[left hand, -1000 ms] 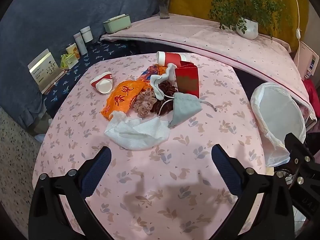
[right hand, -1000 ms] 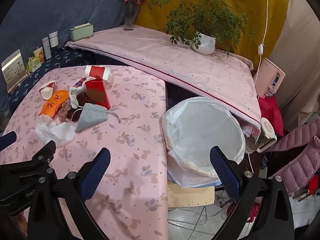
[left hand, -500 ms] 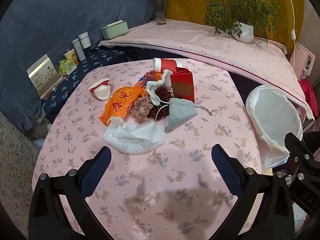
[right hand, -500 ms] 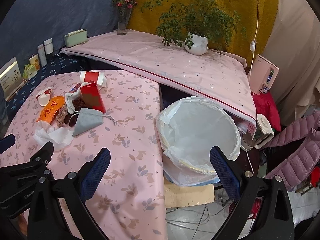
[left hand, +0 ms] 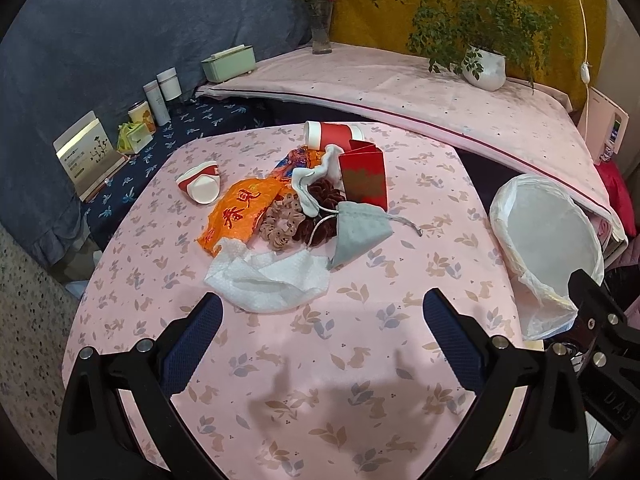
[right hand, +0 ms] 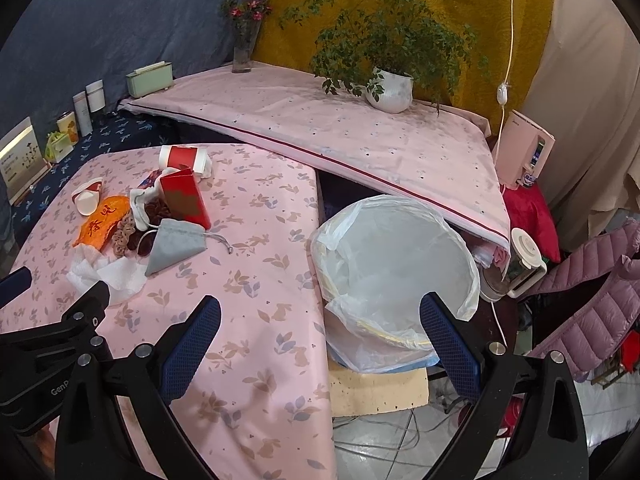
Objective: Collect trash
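Note:
A heap of trash lies mid-table: white crumpled tissue (left hand: 268,282), orange wrapper (left hand: 240,212), grey pouch (left hand: 358,234), red envelope (left hand: 363,178), red-and-white paper cup (left hand: 332,136) on its side, and a squashed cup (left hand: 202,184). The heap also shows in the right wrist view, with the tissue (right hand: 110,276) nearest. A white-lined bin (right hand: 394,276) stands off the table's right edge. My left gripper (left hand: 320,332) is open and empty above the table, short of the tissue. My right gripper (right hand: 320,332) is open and empty over the table edge and bin rim.
Brown and maroon scrunchies (left hand: 288,224) and a white sock (left hand: 308,188) lie in the heap. A raised pink ledge behind holds a potted plant (right hand: 390,88), flower vase (right hand: 242,52) and green box (right hand: 150,78). Small containers (left hand: 162,96) stand on the dark cloth at left.
Both grippers have pulled back and up slightly; the heap and bin sit a little farther off. Nothing on the table has moved. Both stay open.

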`<state>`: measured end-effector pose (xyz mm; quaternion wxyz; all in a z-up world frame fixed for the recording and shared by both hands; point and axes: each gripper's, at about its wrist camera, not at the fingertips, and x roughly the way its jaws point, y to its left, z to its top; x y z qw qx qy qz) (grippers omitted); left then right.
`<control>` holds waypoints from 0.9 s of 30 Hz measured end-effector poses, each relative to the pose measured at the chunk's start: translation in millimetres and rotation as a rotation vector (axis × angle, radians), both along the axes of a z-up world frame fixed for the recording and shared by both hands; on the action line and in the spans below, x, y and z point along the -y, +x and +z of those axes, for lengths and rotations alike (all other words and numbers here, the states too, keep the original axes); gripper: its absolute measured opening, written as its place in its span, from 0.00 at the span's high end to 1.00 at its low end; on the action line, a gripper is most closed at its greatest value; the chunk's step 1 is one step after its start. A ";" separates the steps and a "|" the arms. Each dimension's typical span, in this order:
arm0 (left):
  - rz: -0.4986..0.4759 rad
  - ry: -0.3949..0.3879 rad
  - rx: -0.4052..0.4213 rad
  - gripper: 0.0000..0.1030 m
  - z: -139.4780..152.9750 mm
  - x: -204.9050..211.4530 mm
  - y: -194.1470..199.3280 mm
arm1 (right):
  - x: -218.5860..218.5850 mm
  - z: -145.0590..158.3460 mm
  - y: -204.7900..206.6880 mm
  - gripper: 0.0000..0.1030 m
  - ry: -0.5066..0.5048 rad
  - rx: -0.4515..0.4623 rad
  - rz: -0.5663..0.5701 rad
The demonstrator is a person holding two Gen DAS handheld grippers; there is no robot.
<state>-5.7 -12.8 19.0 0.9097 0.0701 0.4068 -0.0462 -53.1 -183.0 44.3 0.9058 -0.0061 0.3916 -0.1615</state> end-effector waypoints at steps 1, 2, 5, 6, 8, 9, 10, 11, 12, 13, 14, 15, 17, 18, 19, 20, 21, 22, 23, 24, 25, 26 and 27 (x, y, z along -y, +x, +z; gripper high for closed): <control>0.000 0.000 0.003 0.07 0.3 0.0 -2.6 | 0.7 0.1 -0.1 0.07 0.001 0.000 -0.002; -0.001 0.000 0.003 0.07 0.1 0.4 -3.1 | 1.4 0.2 -0.2 0.07 0.002 0.000 -0.005; -0.002 0.003 0.008 0.07 -0.1 0.8 -4.0 | 2.0 0.2 -0.8 0.07 0.002 0.003 -0.009; -0.003 0.004 0.011 0.07 0.1 1.0 -4.4 | 2.1 0.3 -0.9 0.07 0.002 0.003 -0.009; -0.004 0.005 0.014 0.07 0.4 1.0 -5.0 | 2.3 0.4 -1.3 0.07 0.002 0.005 -0.008; -0.003 0.005 0.015 0.07 0.6 0.7 -5.2 | 1.8 0.7 -1.2 0.07 0.003 0.006 -0.008; -0.002 0.005 0.015 0.07 0.7 0.4 -5.3 | 1.5 0.7 -1.2 0.07 0.002 0.006 -0.007; -0.001 0.003 0.014 0.07 0.3 0.9 -6.0 | 0.9 0.6 -1.6 0.07 0.001 0.007 -0.005; 0.000 0.002 0.015 0.07 0.4 0.6 -6.3 | 0.6 1.0 -1.6 0.07 0.001 0.008 -0.004; 0.002 0.001 0.017 0.07 1.2 -0.4 -7.0 | -1.1 0.6 -2.3 0.07 0.000 0.009 -0.002; 0.003 0.000 0.018 0.07 1.5 -0.7 -7.4 | -1.7 0.8 -2.8 0.07 -0.001 0.010 -0.002; 0.004 -0.002 0.019 0.07 2.0 -1.4 -8.0 | -2.2 0.9 -3.0 0.07 -0.002 0.010 -0.001; 0.004 -0.005 0.019 0.07 2.4 -2.0 -9.0 | -2.8 1.2 -3.4 0.07 -0.002 0.011 0.000; 0.004 -0.006 0.019 0.07 2.4 -2.1 -9.4 | -3.2 1.3 -3.7 0.07 -0.003 0.012 0.000; 0.003 -0.007 0.018 0.07 2.5 -2.3 -9.8 | -2.9 1.2 -3.5 0.07 -0.003 0.011 0.000; 0.003 -0.007 0.018 0.07 2.5 -2.5 -10.2 | -3.4 1.4 -3.7 0.07 -0.003 0.012 0.000; 0.003 -0.008 0.018 0.07 2.6 -2.7 -10.6 | -5.1 1.4 -4.5 0.07 -0.004 0.014 0.000; 0.003 -0.010 0.018 0.07 2.7 -3.0 -10.9 | -5.9 1.8 -4.8 0.07 -0.005 0.015 0.001; 0.002 -0.007 0.019 0.07 3.1 -3.0 -10.3 | -6.8 2.1 -5.0 0.07 -0.006 0.017 0.000; 0.002 -0.005 0.019 0.07 2.1 -2.5 -9.6 | -7.5 2.5 -5.6 0.07 -0.007 0.019 0.000; 0.002 -0.005 0.019 0.07 2.2 -2.5 -10.1 | -8.1 2.8 -6.1 0.07 -0.007 0.020 0.000; 0.003 -0.005 0.020 0.07 2.3 -2.5 -10.6 | -8.7 3.1 -6.8 0.07 -0.008 0.022 -0.001; 0.004 -0.003 0.020 0.07 1.7 -3.0 -10.7 | -9.2 3.1 -7.0 0.07 -0.008 0.023 -0.002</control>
